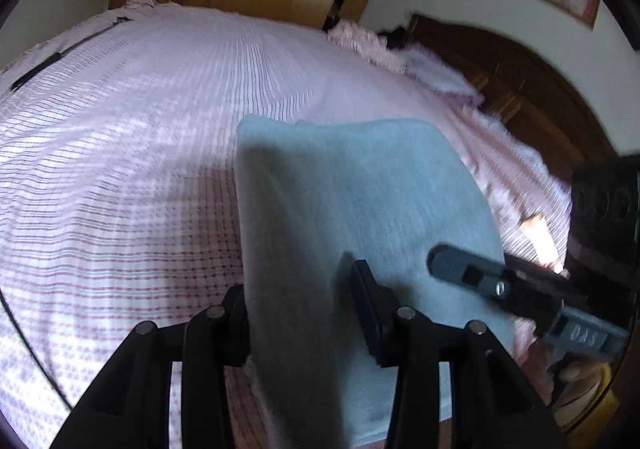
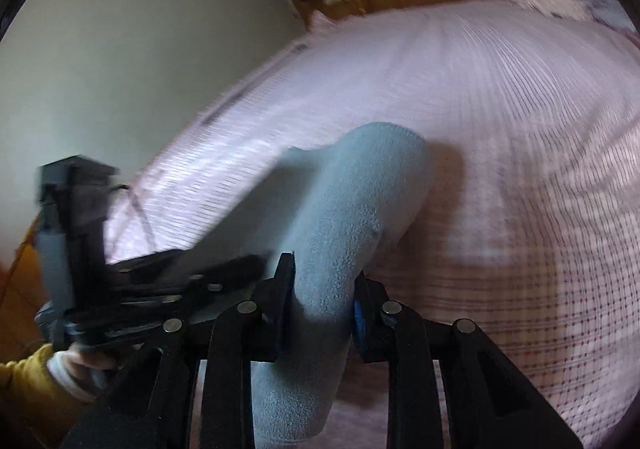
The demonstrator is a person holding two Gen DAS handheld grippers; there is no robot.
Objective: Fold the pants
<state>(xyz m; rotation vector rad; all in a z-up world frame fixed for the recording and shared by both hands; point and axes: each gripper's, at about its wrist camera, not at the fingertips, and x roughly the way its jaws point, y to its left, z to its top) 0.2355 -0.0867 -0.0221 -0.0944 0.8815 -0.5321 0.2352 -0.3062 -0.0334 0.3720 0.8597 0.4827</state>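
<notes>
A pink striped bed (image 1: 140, 137) carries the light blue fleecy pants (image 1: 360, 185), folded thick. Left gripper (image 1: 304, 309) and right gripper (image 2: 324, 297) each pinch the pants' near edge; bare bedding stretches far and left.

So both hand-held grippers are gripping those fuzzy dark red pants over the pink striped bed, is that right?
Not quite: the fuzzy fleece pants are light blue, not dark red, as both wrist views show. The rest holds: the left gripper and the right gripper each pinch them over the pink striped bedsheet.
</notes>
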